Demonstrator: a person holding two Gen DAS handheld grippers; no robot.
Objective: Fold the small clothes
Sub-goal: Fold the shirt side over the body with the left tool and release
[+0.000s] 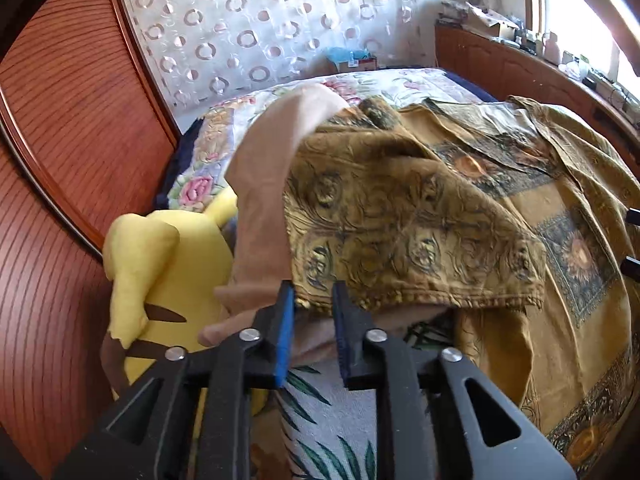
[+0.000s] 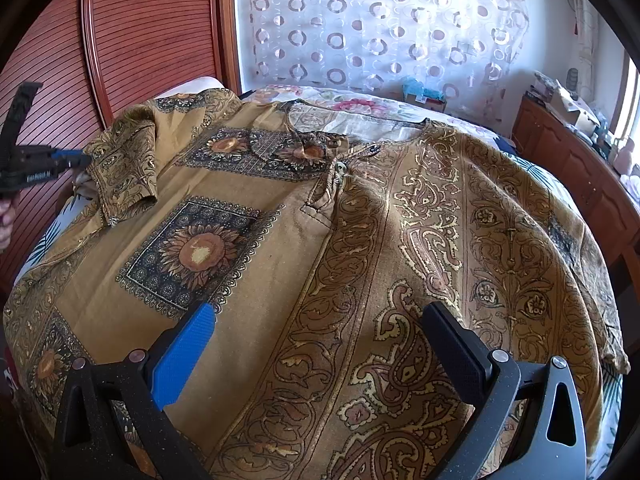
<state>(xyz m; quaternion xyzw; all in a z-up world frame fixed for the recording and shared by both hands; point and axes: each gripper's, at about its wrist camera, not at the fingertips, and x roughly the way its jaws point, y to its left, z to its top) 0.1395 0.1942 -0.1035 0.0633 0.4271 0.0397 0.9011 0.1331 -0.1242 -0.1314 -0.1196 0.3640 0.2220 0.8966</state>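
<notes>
- Mustard-gold printed shirt (image 2: 320,240) is lying spread over the bed (image 2: 360,104), cotton-looking, with paisley scrolls and three sunflower squares showing.
- Left gripper (image 1: 314,292) is sitting with its blue pads a little apart at the hem of the folded-over sleeve (image 1: 400,232); can't tell if it's actually pinching.
- Right gripper (image 2: 320,316) is hovering wide open over the shirt front.
- One yellow plush toy (image 1: 168,264) is sitting beside it.

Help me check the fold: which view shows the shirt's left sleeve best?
The left wrist view: the sleeve fills the frame, folded over, its hem just ahead of the left gripper. The right wrist view shows the sleeve small at the shirt's far left edge.
</notes>
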